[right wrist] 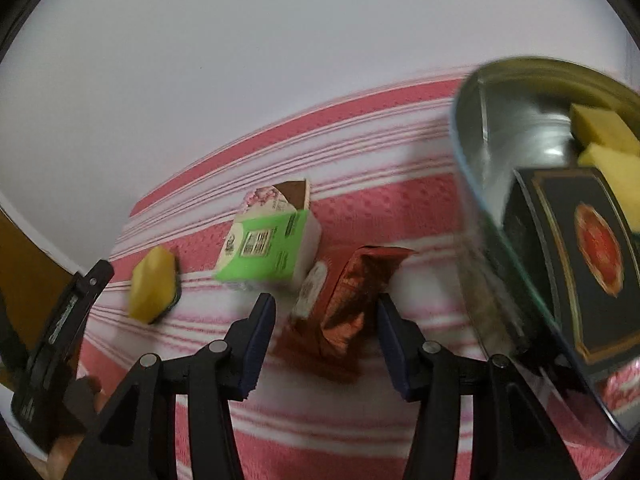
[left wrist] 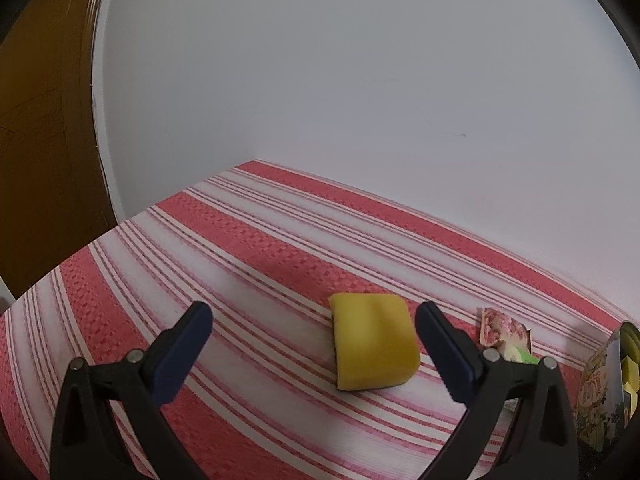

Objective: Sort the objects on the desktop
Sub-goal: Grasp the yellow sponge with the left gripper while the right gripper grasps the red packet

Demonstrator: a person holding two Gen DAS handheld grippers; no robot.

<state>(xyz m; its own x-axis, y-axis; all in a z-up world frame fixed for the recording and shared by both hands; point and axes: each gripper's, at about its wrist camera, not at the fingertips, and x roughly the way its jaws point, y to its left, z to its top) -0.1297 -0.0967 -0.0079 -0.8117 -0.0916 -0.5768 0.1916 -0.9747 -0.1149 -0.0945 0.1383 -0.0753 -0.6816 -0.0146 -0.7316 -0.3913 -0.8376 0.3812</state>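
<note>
Presently, the left gripper (left wrist: 314, 322) stands spread wide, holding nothing — the yellow sponge (left wrist: 374, 342) lies flat on the striped cloth (left wrist: 240, 240) between its fingers, touching neither. Likewise the right gripper (right wrist: 326, 312) is released around a red foil packet (right wrist: 344, 300). Beside it: a green box (right wrist: 268, 250) and a round tin (right wrist: 500, 152) holding sponges.

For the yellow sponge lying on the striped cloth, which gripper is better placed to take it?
Left. The left gripper is open, and the yellow sponge lies between its fingers; the right gripper faces a red packet.
</note>
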